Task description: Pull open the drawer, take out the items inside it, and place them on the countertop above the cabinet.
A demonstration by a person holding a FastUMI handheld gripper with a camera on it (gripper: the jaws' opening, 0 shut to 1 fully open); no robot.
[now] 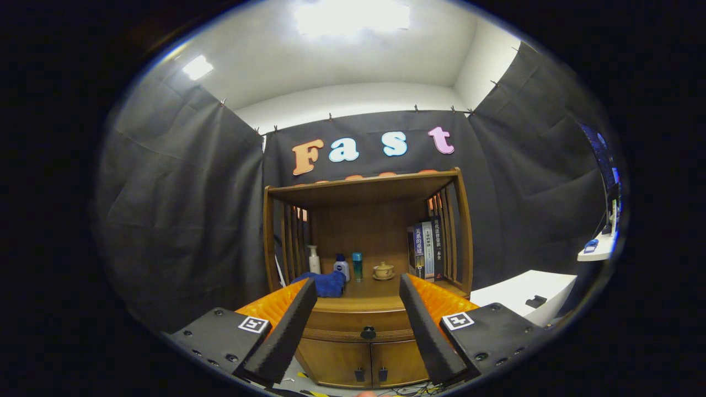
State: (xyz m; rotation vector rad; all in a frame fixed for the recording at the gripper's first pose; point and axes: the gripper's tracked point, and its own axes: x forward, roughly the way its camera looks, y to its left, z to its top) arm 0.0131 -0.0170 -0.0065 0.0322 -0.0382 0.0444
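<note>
A wooden cabinet (367,259) stands ahead against the booth wall. Its drawer (358,322) is closed, with a dark round knob (368,332) at its middle. On the countertop (375,292) above the drawer lie a blue cloth (325,284), a white bottle (314,259), a small white bottle with a blue cap (342,267), a teal bottle (357,266) and a small teacup on a saucer (383,271). My gripper (358,284) is open, well short of the cabinet, nothing between its fingers. The knob sits between them, a little lower.
Several books (427,251) stand upright at the right of the countertop, under an upper shelf (364,187). Two lower doors (367,364) with dark handles sit below the drawer. A white table (524,295) stands to the right of the cabinet.
</note>
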